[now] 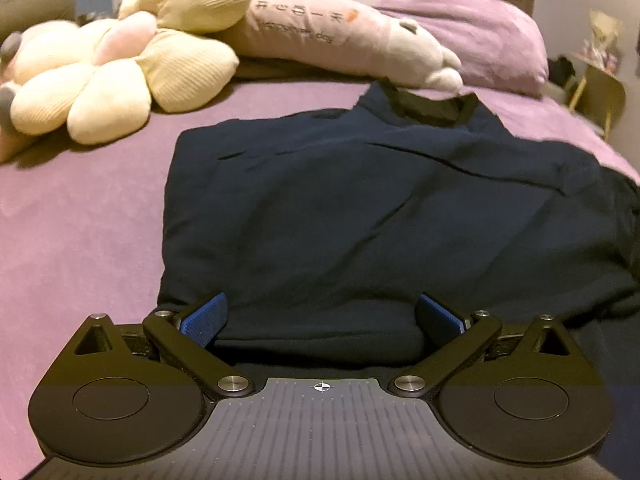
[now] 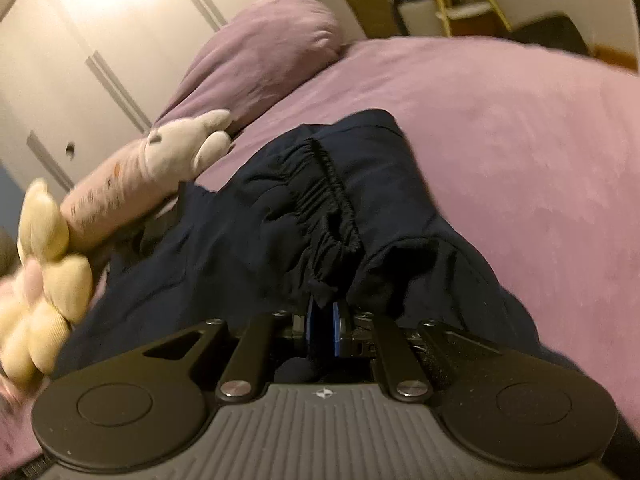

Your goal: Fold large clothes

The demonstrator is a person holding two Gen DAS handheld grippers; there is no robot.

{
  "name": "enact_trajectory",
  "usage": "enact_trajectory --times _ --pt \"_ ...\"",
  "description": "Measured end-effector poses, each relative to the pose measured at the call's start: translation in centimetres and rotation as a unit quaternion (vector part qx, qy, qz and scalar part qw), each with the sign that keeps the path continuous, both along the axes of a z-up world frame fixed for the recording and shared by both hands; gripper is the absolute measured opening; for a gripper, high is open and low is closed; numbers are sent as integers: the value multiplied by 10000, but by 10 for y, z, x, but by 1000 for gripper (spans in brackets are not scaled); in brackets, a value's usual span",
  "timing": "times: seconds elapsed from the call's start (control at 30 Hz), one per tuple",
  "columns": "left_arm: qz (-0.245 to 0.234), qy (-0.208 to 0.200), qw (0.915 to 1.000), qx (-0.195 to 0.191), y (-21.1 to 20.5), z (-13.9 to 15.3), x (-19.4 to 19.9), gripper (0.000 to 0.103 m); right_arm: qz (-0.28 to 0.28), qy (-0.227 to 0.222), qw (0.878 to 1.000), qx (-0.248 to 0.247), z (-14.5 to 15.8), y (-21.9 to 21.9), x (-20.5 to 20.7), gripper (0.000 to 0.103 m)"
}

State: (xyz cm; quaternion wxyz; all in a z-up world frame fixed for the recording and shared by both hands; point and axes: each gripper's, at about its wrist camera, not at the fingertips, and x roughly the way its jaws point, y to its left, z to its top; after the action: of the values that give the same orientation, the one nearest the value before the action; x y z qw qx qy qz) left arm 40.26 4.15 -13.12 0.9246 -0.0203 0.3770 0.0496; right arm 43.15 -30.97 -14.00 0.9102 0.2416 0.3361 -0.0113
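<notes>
While collar end faces plush toys, navy garment (image 1: 360, 208) lies lengthwise.

Folded garment (image 1: 360, 208) on the bed (image 1: 80, 220), plush toys (image 1: 120, 80) behind it, pillow (image 1: 480, 36) far right

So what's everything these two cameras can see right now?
navy garment: one, dark blue, partly folded on the bed, elastic cuff bunched near the right gripper
bed cover: one, purple, under everything
pillow: one, purple, at the far end of the bed
flower plush: one, cream and pink, far left on the bed
long plush: one, pale pink with printed text, beyond the garment
wardrobe doors: white, behind the bed
left gripper: one, black with blue pads, open around the garment's near edge
right gripper: one, black, shut on the garment's fabric
</notes>
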Motion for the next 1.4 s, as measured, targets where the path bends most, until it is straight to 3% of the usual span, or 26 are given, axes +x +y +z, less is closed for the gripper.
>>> enact_trajectory --times 0.1,0.17,0.23,0.33,0.47,0.53,0.6,0.67,0.77,0.87,1.0,1.1,1.17,1.2,1.27,1.4 --pt "39 196 9998 -56 5 13 -12 103 473 6 9988 -147 7 -9 -8 11" --pt "59 233 9996 -152 13 24 -37 103 385 153 9991 21 24 -24 -21 15" --pt "-78 88 9995 -278 23 34 -73 103 53 167 9992 -349 43 -31 -50 25" --pt "-85 -15 9993 -353 39 41 -145 103 330 50 9990 -310 57 -48 -114 27" --pt "271 268 9973 -624 62 36 -230 103 612 32 9974 -381 63 -65 -218 27" --pt "496 414 9945 -825 73 31 -268 103 509 0 9979 -395 64 -74 -263 32" --pt "596 511 9915 -1039 83 27 -293 103 469 124 9982 -365 65 -83 -292 43" --pt "647 557 9902 -1108 90 26 -309 103 547 313 9972 -402 62 -91 -310 51" --pt "650 527 9883 -1272 99 25 -324 103 526 495 9960 -526 59 -98 -324 51" --pt "687 587 9852 -1459 108 22 -329 103 555 873 9941 -336 53 -109 -329 51" --pt "804 796 9789 -1704 119 12 -337 85 609 1100 9920 114 42 -127 -340 51" --pt "842 884 9711 -2050 127 4 -341 84 668 1280 9887 405 33 -134 -343 51" --pt "784 909 9681 -2200 129 5 -342 75 695 1263 9883 489 32 -135 -343 51" --pt "717 934 9659 -2304 130 5 -342 65 686 1266 9882 520 31 -137 -345 47" --pt "602 1013 9627 -2437 130 6 -342 63 718 1289 9877 522 31 -138 -345 41" --pt "401 1079 9641 -2394 132 6 -341 58 838 1306 9866 504 33 -135 -342 35"
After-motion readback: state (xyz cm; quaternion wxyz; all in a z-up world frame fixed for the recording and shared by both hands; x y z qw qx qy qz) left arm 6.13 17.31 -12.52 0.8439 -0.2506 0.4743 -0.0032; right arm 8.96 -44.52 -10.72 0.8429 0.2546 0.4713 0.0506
